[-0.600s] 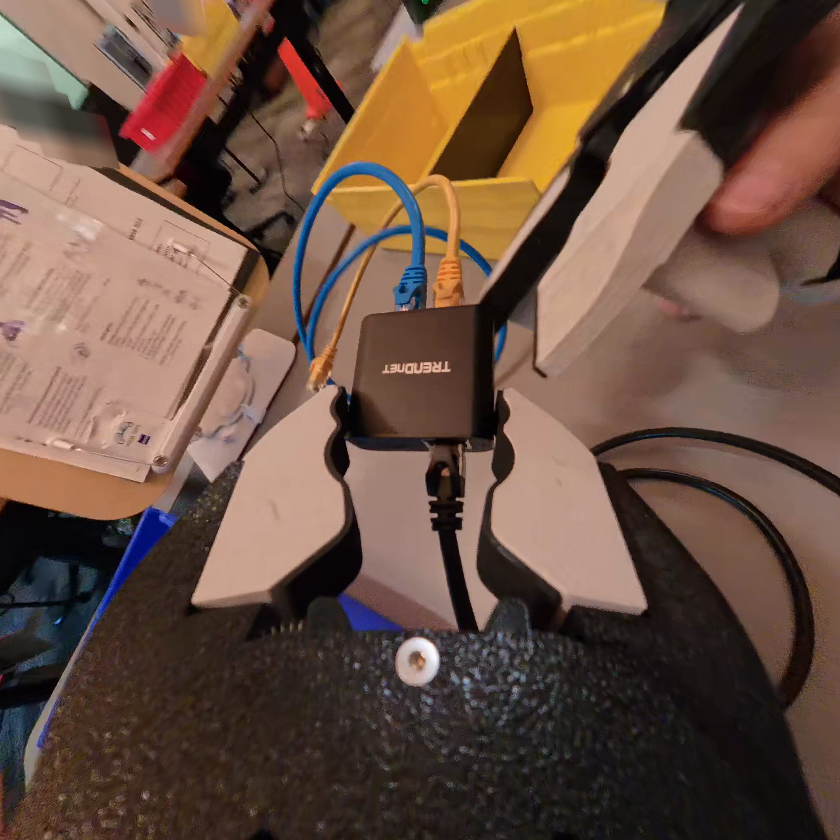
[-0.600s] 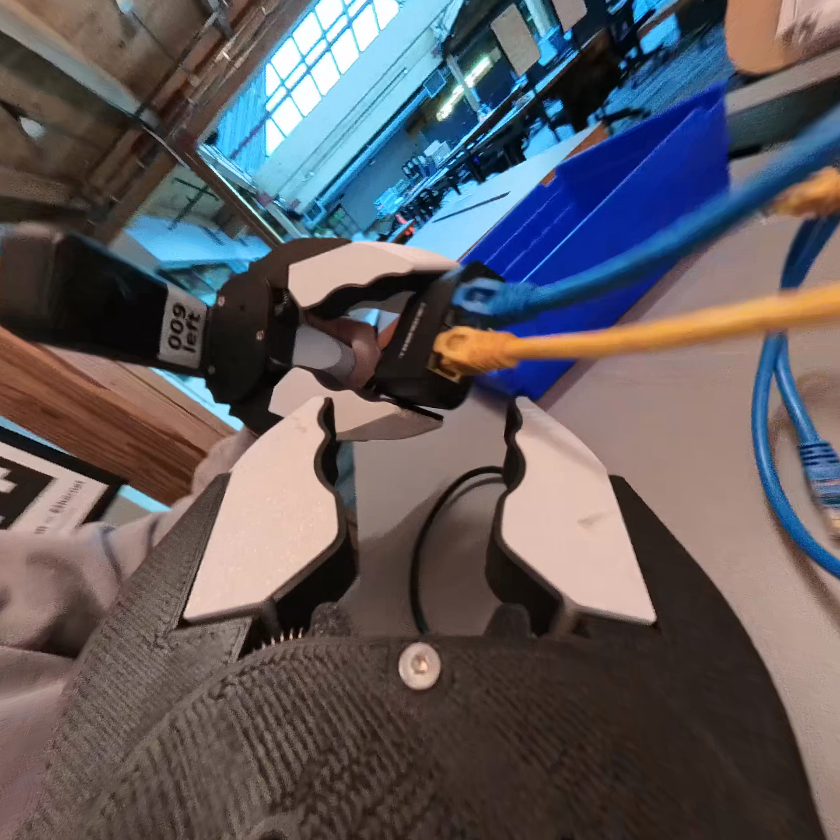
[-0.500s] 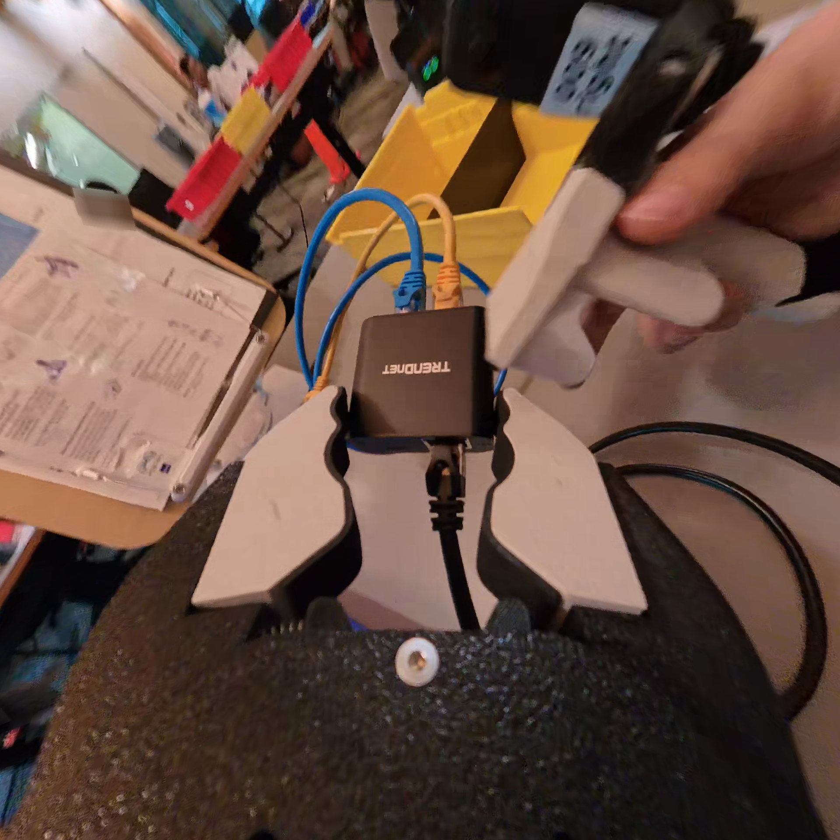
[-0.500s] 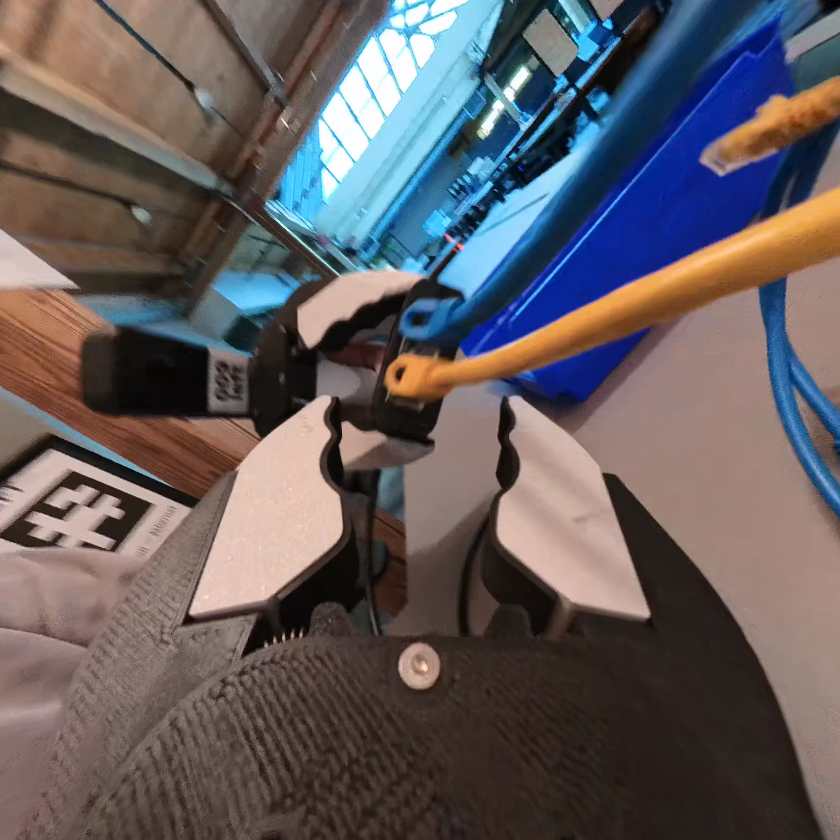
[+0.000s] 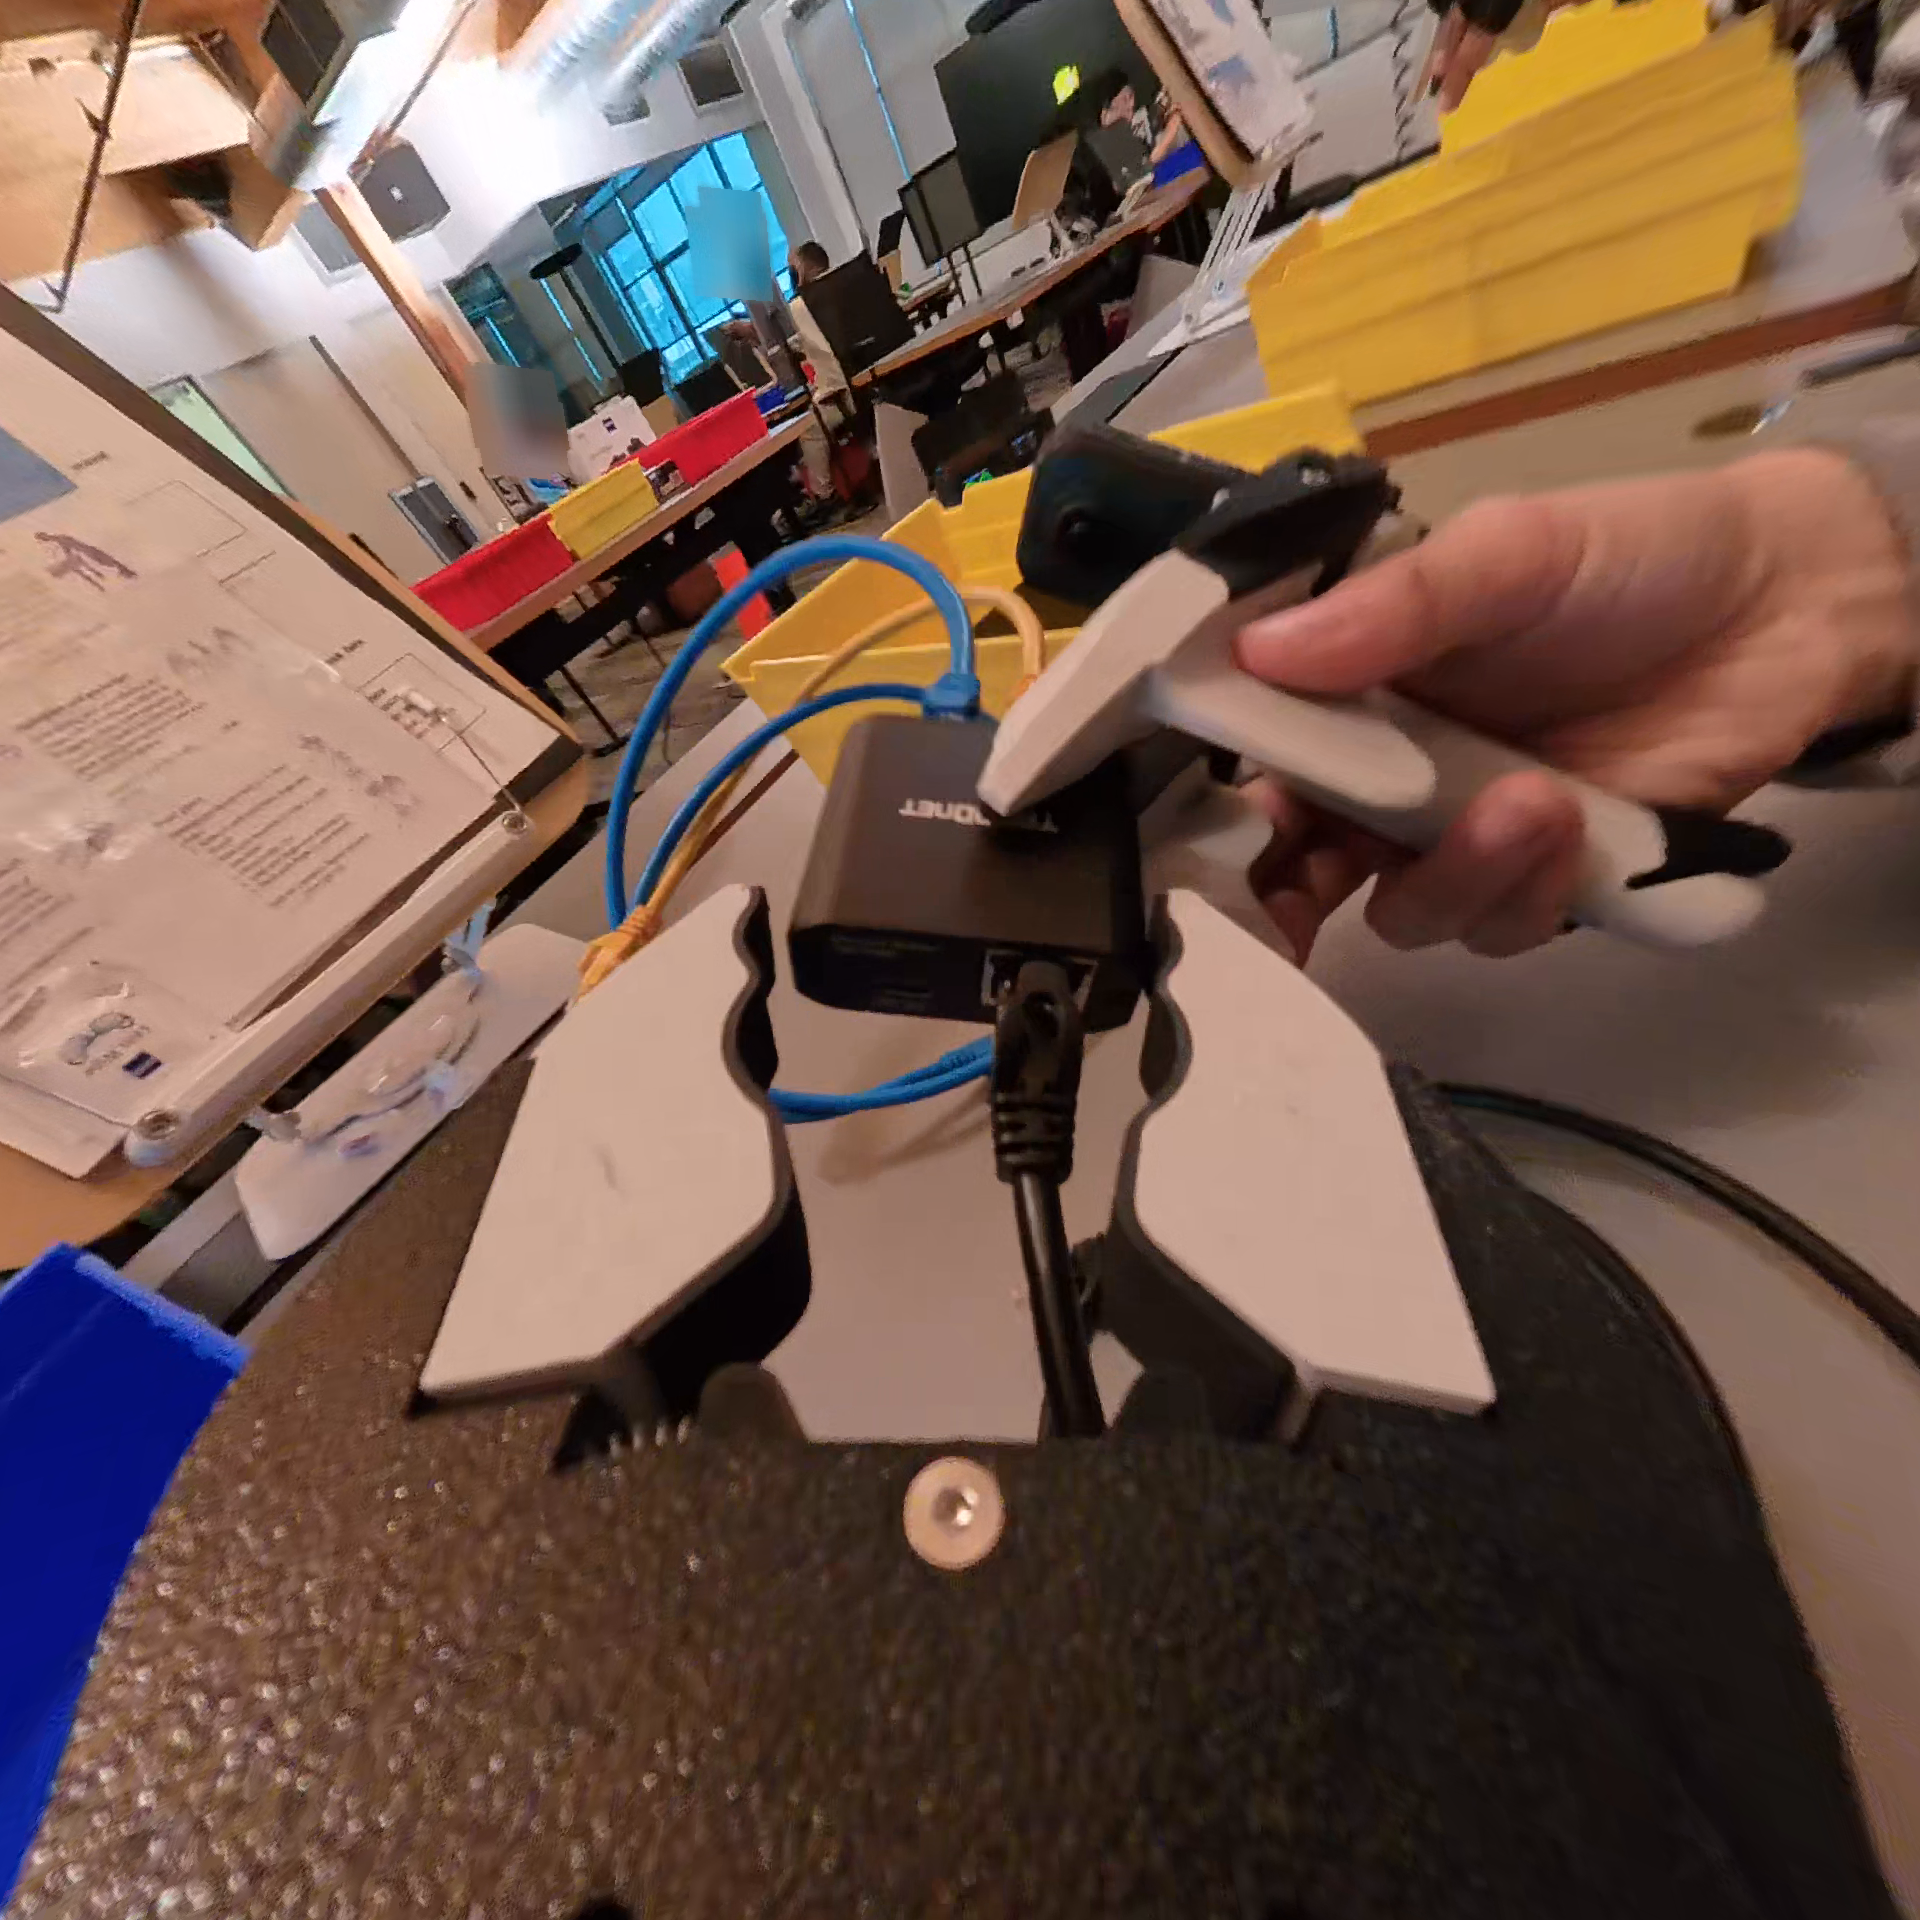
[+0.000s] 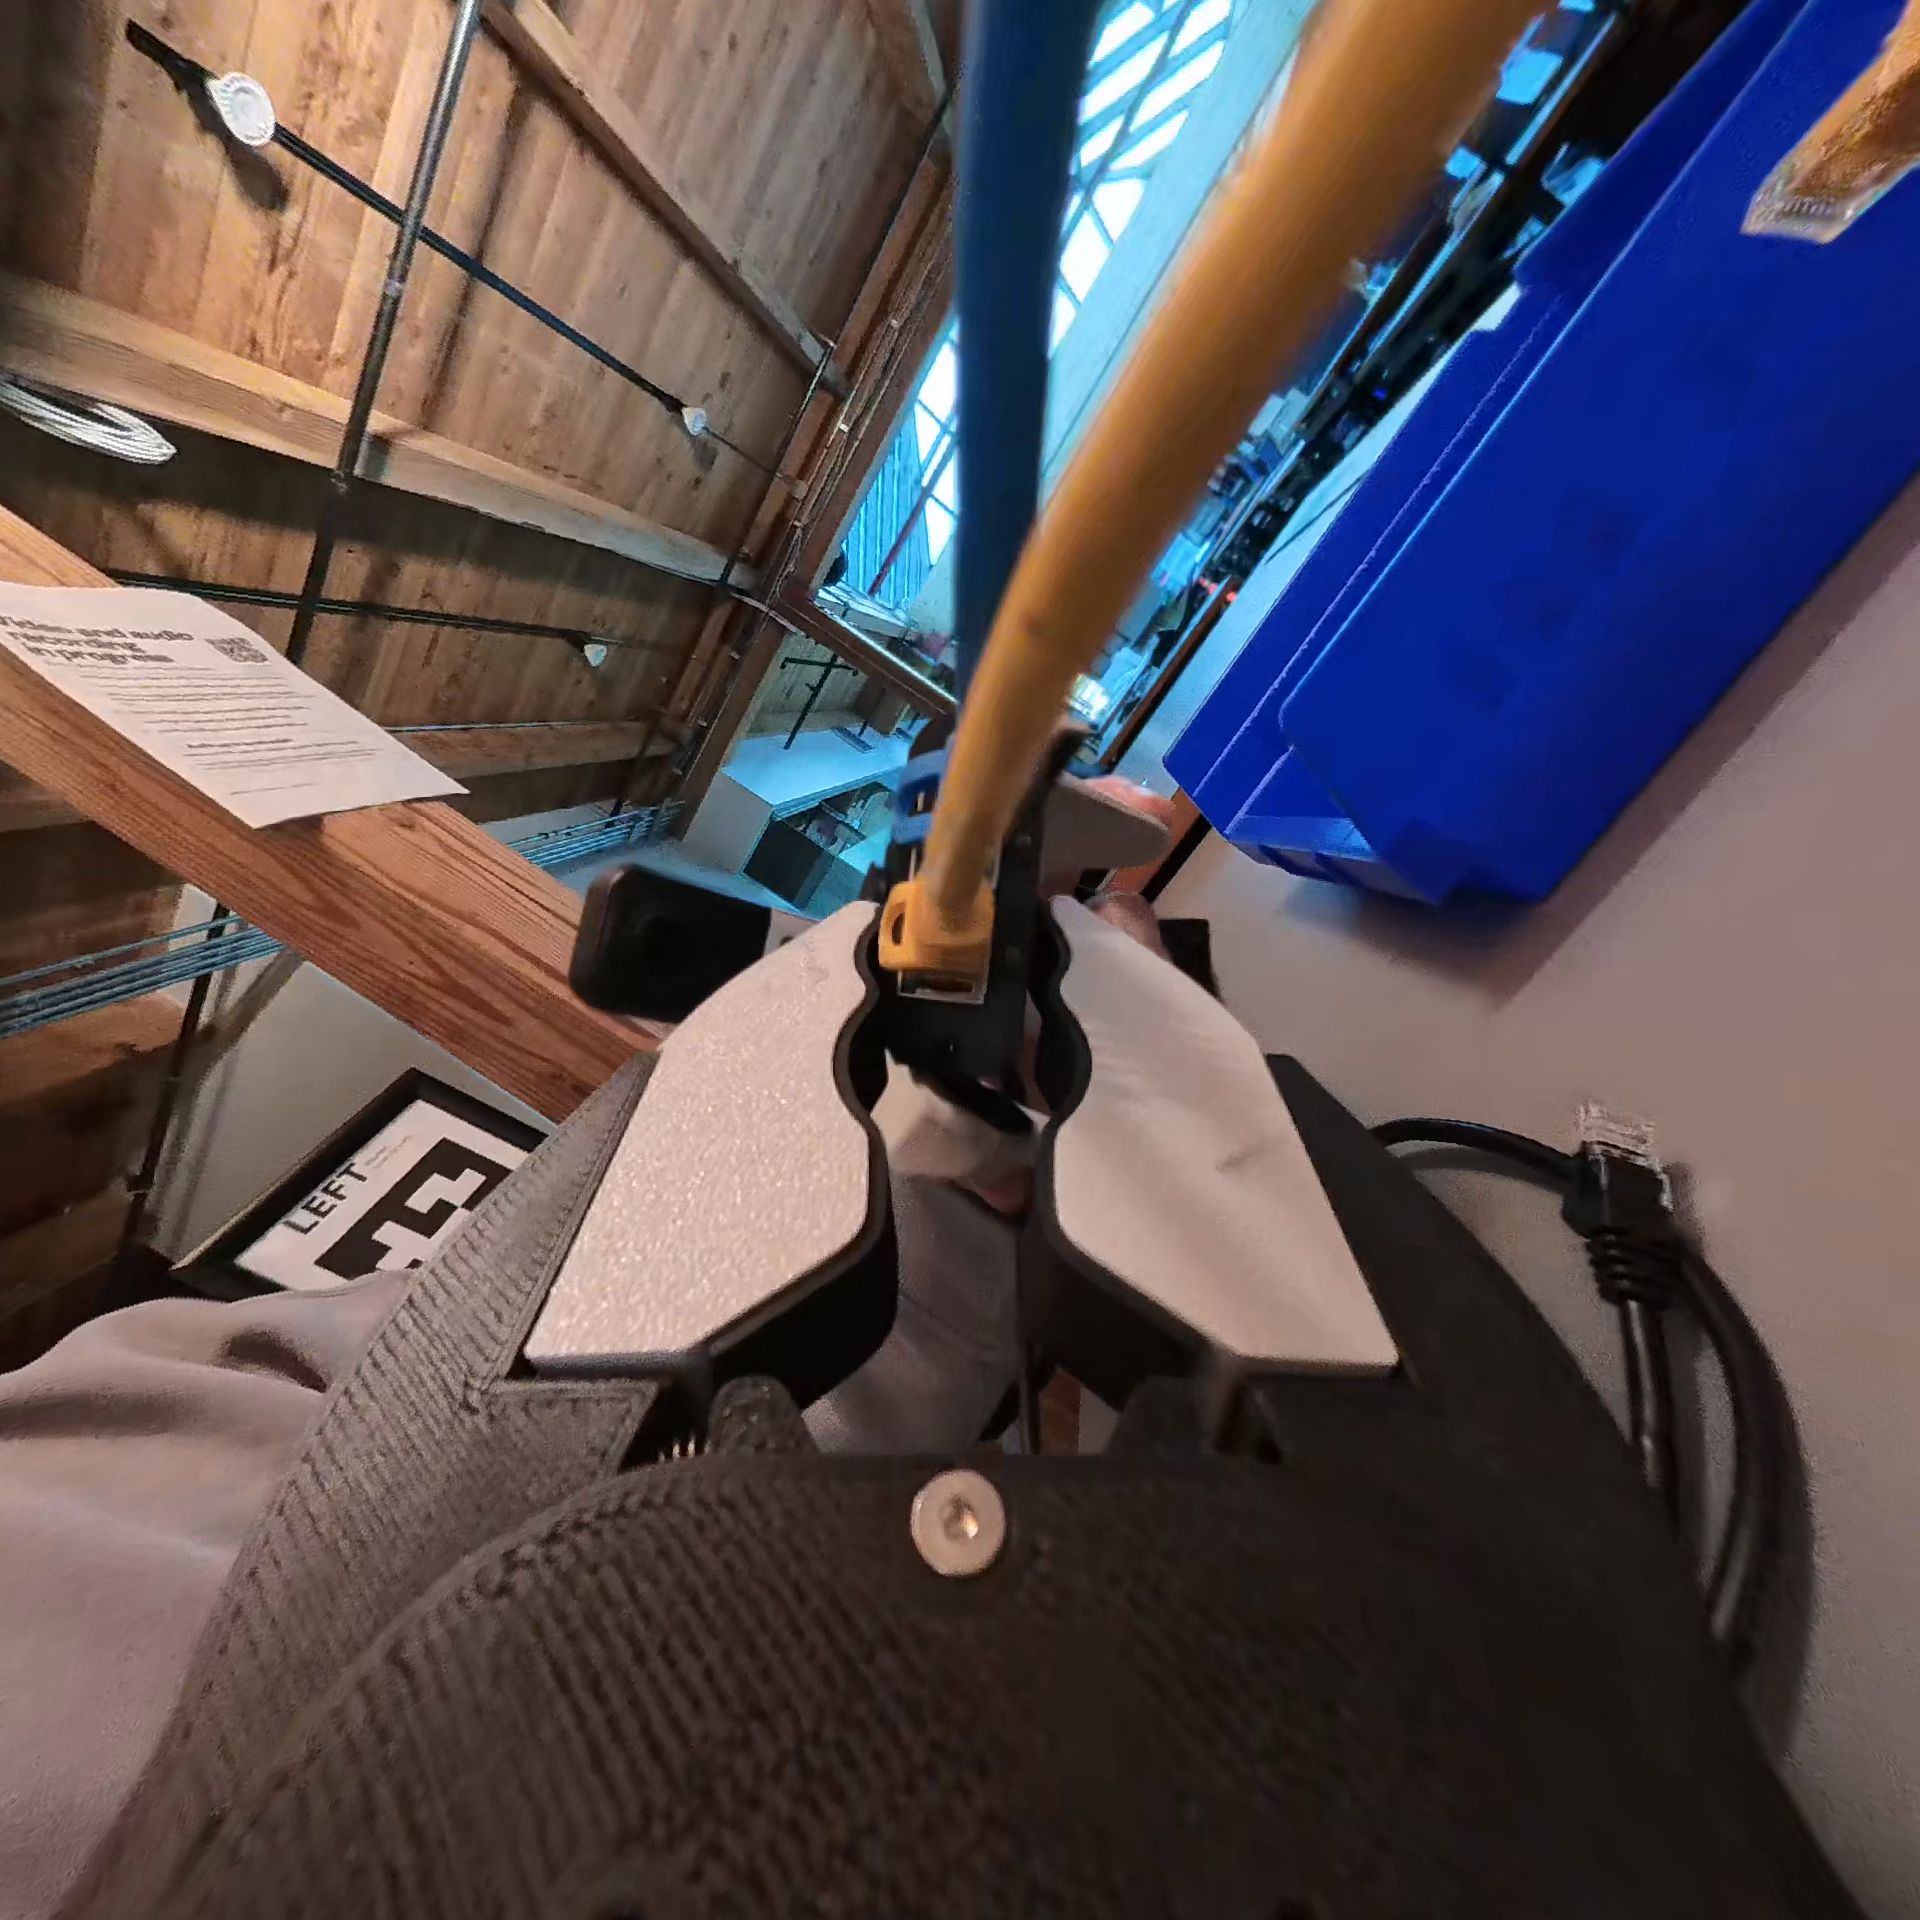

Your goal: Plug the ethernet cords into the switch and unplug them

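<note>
My left gripper (image 5: 956, 920) is shut on the black switch (image 5: 935, 883) and holds it by its sides, above the grey table. A black cord (image 5: 1034, 1049) is plugged into the switch's near face. A blue cord (image 5: 951, 696) is plugged into the far face. My right gripper (image 6: 961, 961) has closed over the port end of the switch (image 6: 997, 1003), with the yellow cord's plug (image 6: 930, 930) between its fingers. In the left wrist view one right finger (image 5: 1091, 707) lies on the switch's top and hides the yellow plug.
The yellow cord's loose end (image 5: 613, 951) hangs to the left of the switch. A loose black plug (image 6: 1616, 1143) lies on the table (image 6: 1766, 935). A yellow bin (image 5: 883, 644) stands behind, a blue bin (image 6: 1558, 571) to the side, and a clipboard (image 5: 208, 779) to the left. The tips of both grippers are at nearly the same place.
My right gripper has moved in onto the switch's port end and narrowed its jaws around it. My left gripper has kept its hold and tilted, so the room shows behind.
</note>
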Tool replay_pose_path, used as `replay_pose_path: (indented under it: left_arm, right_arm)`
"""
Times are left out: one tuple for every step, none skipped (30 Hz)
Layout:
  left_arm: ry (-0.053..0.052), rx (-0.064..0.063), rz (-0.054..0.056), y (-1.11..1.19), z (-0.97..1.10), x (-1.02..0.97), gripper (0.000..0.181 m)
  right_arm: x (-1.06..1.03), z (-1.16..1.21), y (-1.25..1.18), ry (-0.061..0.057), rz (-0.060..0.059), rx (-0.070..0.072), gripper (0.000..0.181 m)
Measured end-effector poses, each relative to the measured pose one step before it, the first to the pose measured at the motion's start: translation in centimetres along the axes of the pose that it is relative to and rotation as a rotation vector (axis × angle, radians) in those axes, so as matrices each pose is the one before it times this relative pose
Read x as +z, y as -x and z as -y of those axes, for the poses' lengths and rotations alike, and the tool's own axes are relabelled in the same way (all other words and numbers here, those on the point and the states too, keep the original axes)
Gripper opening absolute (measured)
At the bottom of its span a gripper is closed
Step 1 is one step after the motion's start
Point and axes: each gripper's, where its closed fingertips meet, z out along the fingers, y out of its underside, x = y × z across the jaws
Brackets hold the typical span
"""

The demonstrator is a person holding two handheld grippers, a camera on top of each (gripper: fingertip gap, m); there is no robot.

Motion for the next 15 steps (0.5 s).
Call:
replay_pose_path:
  left_arm:
    - [0.0116,0.0212,0.0028,-0.273,-0.525,0.096,0.067]
    - [0.0100,0.0128,0.0214,0.074,-0.416,0.048,0.070]
    - [-0.0033,0.0164,0.0347,0.321,-0.194,-0.076,0.063]
    - [-0.0181,0.0148,0.0080,0.013,-0.010,-0.093,0.063]
    - [-0.0130,0.0017,0.0073,0.005,-0.068,-0.064,0.063]
    - [-0.0065,-0.0045,0.0165,0.139,-0.160,-0.009,0.066]
    - [-0.0024,-0.0138,0.0063,0.007,-0.173,0.027,0.067]
    - [-0.0029,-0.0193,-0.0174,-0.251,-0.095,0.024,0.062]
    - [-0.0016,-0.0133,-0.0032,-0.013,-0.070,0.038,0.062]
    - [0.0067,-0.0007,-0.0023,0.042,-0.135,0.068,0.062]
    - [0.0075,-0.0063,-0.0064,0.011,-0.074,0.065,0.062]
    - [0.0039,-0.0082,-0.0040,-0.041,-0.038,0.085,0.062]
    - [0.0056,-0.0043,0.0046,-0.007,-0.120,0.090,0.062]
    - [0.0047,-0.0021,0.0052,-0.027,-0.178,0.077,0.062]
    - [0.0005,-0.0074,0.0058,-0.027,-0.164,0.060,0.062]
  right_arm:
    - [0.183,-0.164,-0.150,-0.0054,-0.0089,0.0032,0.025]
    - [0.078,-0.073,-0.243,-0.0087,-0.0120,-0.0029,0.025]
    - [0.057,-0.115,-0.088,-0.0008,0.0026,-0.0012,0.025]
    - [0.037,-0.149,-0.089,0.0059,0.0028,0.0038,0.025]
    - [0.008,-0.056,-0.205,0.0020,-0.0107,0.0028,0.025]
    - [-0.038,0.022,-0.239,-0.0040,-0.0168,-0.0016,0.025]
    - [-0.014,-0.038,-0.147,-0.0005,-0.0102,-0.0046,0.025]
    - [0.013,-0.021,-0.092,0.0005,-0.0058,0.0006,0.025]
    - [0.000,0.072,-0.112,-0.0046,-0.0091,0.0074,0.025]
    - [0.019,0.053,-0.125,-0.0043,-0.0099,-0.0033,0.025]
    - [0.000,0.092,-0.047,-0.0032,-0.0026,-0.0088,0.025]
    - [-0.040,0.078,-0.094,-0.0013,-0.0038,0.0085,0.025]
    - [-0.051,0.024,-0.154,0.0002,-0.0071,0.0131,0.025]
    - [-0.039,-0.017,-0.193,-0.0008,-0.0085,-0.0004,0.025]
    - [-0.004,-0.036,-0.145,-0.0008,-0.0069,-0.0052,0.025]
